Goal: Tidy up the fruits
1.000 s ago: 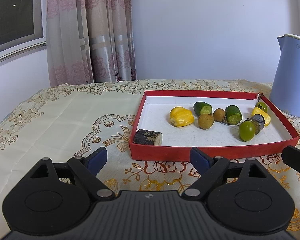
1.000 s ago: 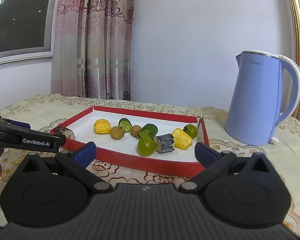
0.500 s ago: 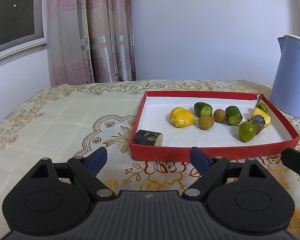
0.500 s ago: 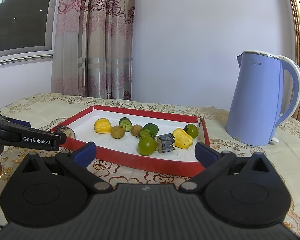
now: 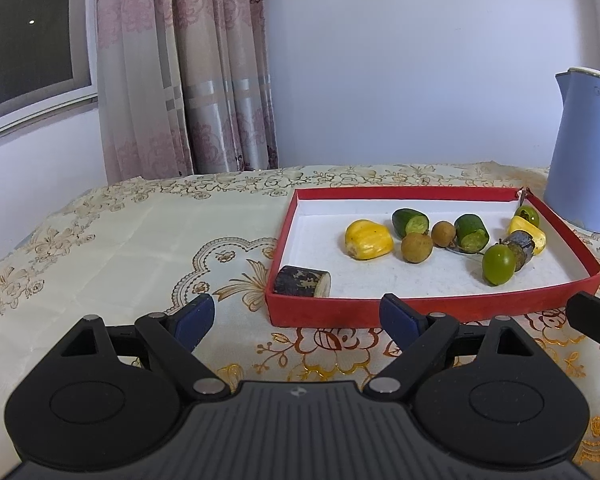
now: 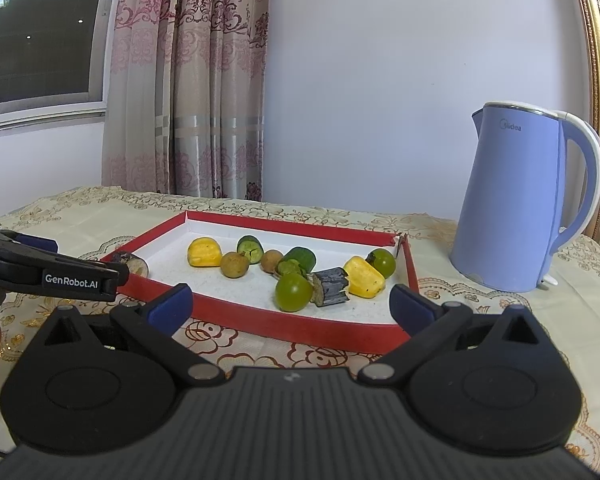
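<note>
left gripper point(image 5: 296, 314): jaws standing wide apart, nothing between them; it hangs over the table point(image 5: 140, 240) just short of the red tray's near wall

right gripper point(image 6: 290, 304): jaws also spread, nothing held; parked in front of the tray's near edge with the blue kettle point(image 6: 528, 200) off to its right

red tray point(image 5: 432, 310): shallow box with a white floor, sitting on the flowery tablecloth; everything fruity is in it or leaning on it

dark stub point(image 5: 302, 282): short log-shaped chunk with a pale cut face, at the tray's near left corner (can't tell if it's inside the wall or resting on the rim)

yellow pieces: one lobed yellow fruit point(image 5: 368, 239) toward the left of the tray, another yellow chunk point(image 6: 364, 276) on the right, touching a dark piece point(image 6: 330, 286)

green stuff: two cut cucumber-looking ends, one point(image 5: 410, 222) further back and one point(image 5: 472, 234) mid-tray; two round green fruits, the nearer one point(image 5: 498, 264) right against the dark piece

brown balls: two small round ones point(image 5: 416, 247), close together mid-tray

handling guess: all light; the round ones look smooth and would likely roll or squirt out, so pinch across the middle; cut pieces look softer, so go gentle on the skin sides, not the wet faces

worry: the right-hand cluster is packed tight; grabbing one could shove its neighbours
</note>
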`<state>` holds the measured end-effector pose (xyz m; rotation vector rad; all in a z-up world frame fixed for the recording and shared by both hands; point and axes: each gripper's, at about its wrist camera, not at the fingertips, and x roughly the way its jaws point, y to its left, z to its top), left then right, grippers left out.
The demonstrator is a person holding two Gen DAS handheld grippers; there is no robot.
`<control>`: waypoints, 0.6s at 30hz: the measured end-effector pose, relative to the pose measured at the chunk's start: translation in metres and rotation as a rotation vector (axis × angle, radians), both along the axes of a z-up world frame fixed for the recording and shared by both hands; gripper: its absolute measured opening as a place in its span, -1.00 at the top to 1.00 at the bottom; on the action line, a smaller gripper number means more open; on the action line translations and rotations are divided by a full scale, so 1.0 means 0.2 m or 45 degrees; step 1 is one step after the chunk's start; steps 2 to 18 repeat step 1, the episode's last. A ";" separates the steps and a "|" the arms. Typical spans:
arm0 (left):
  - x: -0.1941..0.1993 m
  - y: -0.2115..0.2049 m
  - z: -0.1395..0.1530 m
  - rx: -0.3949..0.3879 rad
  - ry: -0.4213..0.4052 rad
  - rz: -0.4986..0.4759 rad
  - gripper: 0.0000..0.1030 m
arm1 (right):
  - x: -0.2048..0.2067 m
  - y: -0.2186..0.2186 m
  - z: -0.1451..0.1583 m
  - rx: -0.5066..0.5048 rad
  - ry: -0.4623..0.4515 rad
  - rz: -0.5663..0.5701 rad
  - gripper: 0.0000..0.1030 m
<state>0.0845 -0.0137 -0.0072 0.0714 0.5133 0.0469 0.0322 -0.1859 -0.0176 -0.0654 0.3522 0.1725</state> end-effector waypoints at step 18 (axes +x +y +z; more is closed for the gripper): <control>0.00 0.00 0.00 -0.007 0.002 -0.006 -0.75 | 0.00 0.00 0.00 -0.005 -0.001 -0.003 -1.00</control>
